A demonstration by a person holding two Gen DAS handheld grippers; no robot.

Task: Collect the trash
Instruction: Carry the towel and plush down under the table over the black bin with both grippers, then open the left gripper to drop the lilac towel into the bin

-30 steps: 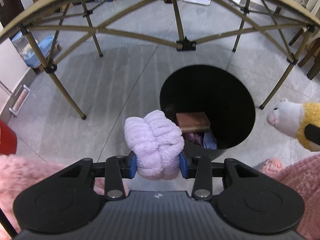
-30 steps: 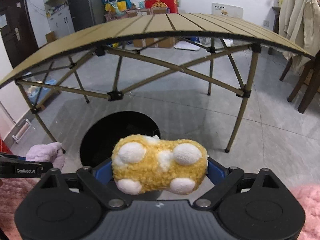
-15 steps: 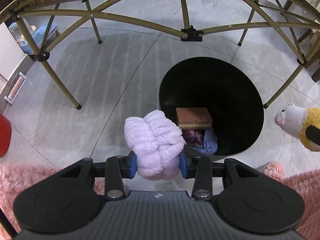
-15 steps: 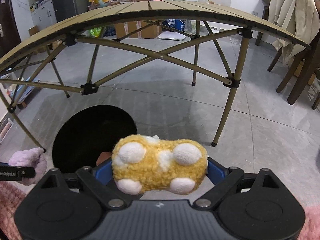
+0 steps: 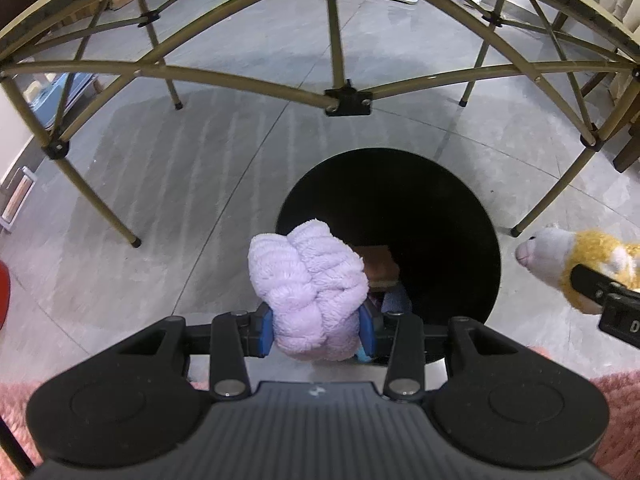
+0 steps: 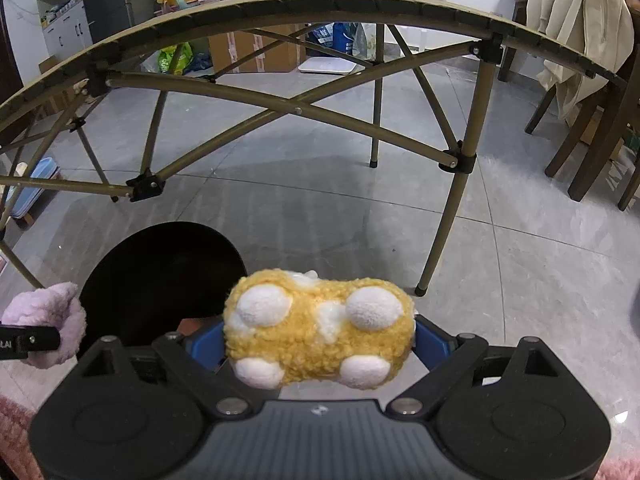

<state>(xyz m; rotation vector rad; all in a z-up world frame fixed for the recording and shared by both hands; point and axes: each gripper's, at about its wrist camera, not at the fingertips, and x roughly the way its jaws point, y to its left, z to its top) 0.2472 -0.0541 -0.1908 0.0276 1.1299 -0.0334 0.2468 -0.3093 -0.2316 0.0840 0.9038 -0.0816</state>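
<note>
**Lilac fleece and yellow plush held at the rim of the black bin**

Lilac towelling, a knotted bundle [image 5: 308, 292], is clamped between the blue pads of the left tool [image 5: 316, 336], its jaws drawn in tight on the cloth. The bundle hangs over the near left edge of the round black bin [image 5: 440, 208], which stands on the grey tiled floor [image 5: 180, 184]. Deep in the bin lie a brown block [image 5: 380, 264] and some bluish cloth.

The right tool [image 6: 318, 344] grips a yellow plush toy with white patches [image 6: 320, 332] across its width, jaws spread wide around it. In the left wrist view the toy's pale head [image 5: 540, 250] shows just right of the bin rim, outside it. In the right wrist view the bin [image 6: 160, 272] lies to the near left of the toy.

Beyond the bin the folding desk's tan crossbars [image 5: 348, 100] and legs stand close behind its far edge; one leg foot [image 5: 516, 233] lands just right of the rim. Bare floor lies open to the left of the bin.
</note>
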